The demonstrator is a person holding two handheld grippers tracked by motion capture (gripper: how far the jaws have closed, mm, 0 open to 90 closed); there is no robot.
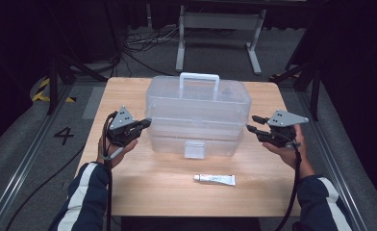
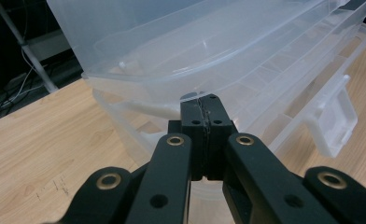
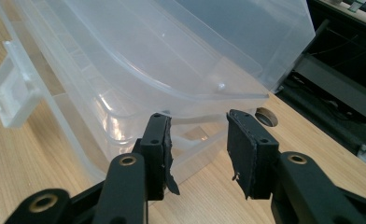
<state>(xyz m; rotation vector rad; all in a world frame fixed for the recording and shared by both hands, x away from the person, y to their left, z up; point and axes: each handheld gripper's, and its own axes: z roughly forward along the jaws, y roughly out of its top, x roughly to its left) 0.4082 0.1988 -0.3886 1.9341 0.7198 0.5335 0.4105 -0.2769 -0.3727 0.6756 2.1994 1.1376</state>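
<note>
Two grippers flank a clear plastic toolbox (image 1: 198,115).
Left gripper (image 1: 145,123) clenched, seemingly touching its left end; right gripper (image 1: 254,123) released, near its right end.

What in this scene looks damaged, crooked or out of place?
One thing stands out: on the right gripper the black pad of one finger is torn, with a ragged flap hanging loose at its lower edge. The clear plastic box sits square on the table, and the small tube lies flat in front of it.
</note>
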